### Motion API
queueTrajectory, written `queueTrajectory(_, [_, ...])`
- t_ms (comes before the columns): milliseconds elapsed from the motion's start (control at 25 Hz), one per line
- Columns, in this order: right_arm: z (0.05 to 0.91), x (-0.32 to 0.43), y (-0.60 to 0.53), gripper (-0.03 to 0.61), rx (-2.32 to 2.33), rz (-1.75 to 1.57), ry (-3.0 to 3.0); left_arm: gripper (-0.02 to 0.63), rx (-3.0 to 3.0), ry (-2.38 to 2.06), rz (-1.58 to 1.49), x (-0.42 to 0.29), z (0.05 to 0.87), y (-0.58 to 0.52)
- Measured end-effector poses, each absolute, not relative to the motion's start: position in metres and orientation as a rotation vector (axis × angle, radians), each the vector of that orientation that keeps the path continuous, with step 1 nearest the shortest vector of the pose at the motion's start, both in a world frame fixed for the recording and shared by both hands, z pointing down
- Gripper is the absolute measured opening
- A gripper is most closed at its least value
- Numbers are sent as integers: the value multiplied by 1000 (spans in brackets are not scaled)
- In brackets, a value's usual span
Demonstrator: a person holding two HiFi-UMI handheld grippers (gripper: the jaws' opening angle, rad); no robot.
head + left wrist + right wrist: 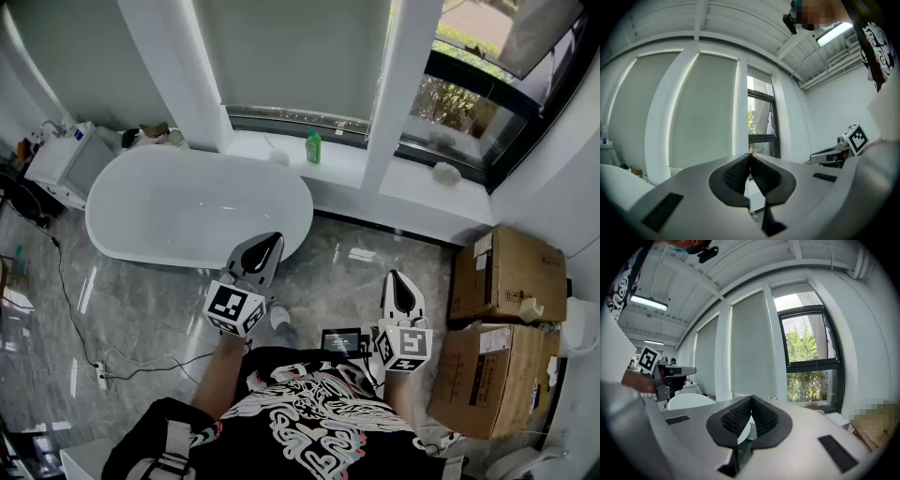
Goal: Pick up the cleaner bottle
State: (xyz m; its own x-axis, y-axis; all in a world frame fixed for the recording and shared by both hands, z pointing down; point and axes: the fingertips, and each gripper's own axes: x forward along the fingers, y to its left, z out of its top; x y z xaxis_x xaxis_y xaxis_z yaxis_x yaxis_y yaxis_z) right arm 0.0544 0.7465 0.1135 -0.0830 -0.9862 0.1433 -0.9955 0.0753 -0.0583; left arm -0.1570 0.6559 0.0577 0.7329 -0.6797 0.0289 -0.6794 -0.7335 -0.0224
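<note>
The cleaner bottle [313,146], green, stands on the window sill [343,167] at twelve o'clock, past the bathtub [187,206], well apart from the left gripper [272,240] and right gripper [399,278], both empty with jaws together, so the reach seems unstarted: next, step forward and open one.

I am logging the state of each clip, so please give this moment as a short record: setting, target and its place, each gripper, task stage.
setting: bathroom, white bathtub below a window sill
target: green cleaner bottle, upright on the window sill, beyond the bathtub
left gripper: jaws together, nothing between them
right gripper: jaws together, nothing between them
other: two cardboard boxes at the person's right
stage: cleaner bottle untouched, both grippers well short of it
</note>
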Motion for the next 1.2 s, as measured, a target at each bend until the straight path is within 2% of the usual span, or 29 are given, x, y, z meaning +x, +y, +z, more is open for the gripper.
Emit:
queueTrajectory(920, [114, 80, 746, 26, 2067, 238, -2314, 18, -2861, 1231, -138, -134, 66, 649])
queueTrajectory(1200, [115, 94, 723, 26, 2081, 252, -2311, 18, -2866, 1259, -178, -129, 81, 615])
